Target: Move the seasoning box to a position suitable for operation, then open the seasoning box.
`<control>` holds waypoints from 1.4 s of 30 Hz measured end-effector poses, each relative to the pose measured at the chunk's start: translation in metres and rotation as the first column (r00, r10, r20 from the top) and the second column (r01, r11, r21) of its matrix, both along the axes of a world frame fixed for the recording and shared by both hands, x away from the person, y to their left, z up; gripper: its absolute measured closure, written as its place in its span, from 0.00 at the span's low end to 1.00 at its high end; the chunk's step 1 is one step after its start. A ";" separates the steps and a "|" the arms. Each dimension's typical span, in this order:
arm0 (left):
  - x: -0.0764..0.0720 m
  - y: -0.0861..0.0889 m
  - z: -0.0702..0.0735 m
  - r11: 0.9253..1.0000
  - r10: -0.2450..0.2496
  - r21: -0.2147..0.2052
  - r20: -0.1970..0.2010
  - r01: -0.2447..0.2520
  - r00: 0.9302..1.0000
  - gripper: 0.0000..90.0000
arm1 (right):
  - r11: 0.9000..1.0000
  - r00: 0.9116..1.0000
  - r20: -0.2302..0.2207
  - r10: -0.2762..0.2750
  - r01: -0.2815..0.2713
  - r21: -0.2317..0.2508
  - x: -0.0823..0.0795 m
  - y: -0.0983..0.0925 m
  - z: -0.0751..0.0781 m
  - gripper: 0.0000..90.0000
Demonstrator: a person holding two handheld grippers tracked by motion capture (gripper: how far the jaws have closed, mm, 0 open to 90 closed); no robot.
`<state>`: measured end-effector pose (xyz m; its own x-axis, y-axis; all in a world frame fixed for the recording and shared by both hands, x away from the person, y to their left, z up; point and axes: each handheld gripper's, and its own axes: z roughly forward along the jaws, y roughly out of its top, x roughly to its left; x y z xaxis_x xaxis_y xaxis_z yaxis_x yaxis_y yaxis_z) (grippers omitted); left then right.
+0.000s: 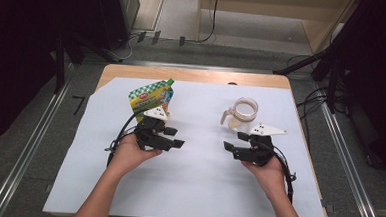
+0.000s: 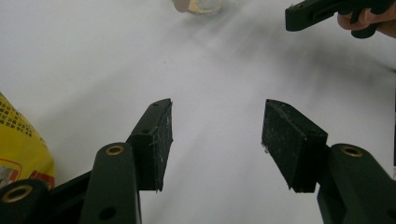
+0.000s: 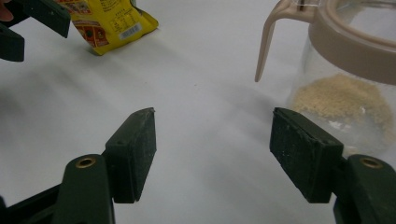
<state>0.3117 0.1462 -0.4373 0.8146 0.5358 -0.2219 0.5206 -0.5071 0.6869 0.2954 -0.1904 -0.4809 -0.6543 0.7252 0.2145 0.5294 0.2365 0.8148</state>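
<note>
Looks like you've barely started: both your left tool (image 1: pixel 175 137) and right tool (image 1: pixel 230 143) sit wide and empty. The yellow-green stand-up pouch (image 1: pixel 151 99) stands left of the clear plastic jug with beige rim (image 1: pixel 242 112), untouched.

A wide bare stretch of white sheet (image 1: pixel 197 179) is left between the grippers — bounded behind by the yellow pouch (image 1: pixel 150 99) and the clear jug (image 1: pixel 243 114).

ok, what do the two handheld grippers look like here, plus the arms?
Both the left gripper and right gripper are black, with flat rectangular pads and brass-coloured pivot pins. Each carries a pale three-cornered plate, the right one dotted, and trails a black cable. Forearms are bare, no sleeves.
</note>
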 end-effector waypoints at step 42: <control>0.002 0.010 0.001 1.000 0.015 -0.002 0.016 -0.015 1.000 0.45 | 0.990 0.990 0.023 -0.136 0.137 -0.042 0.020 -0.026 -0.002 0.36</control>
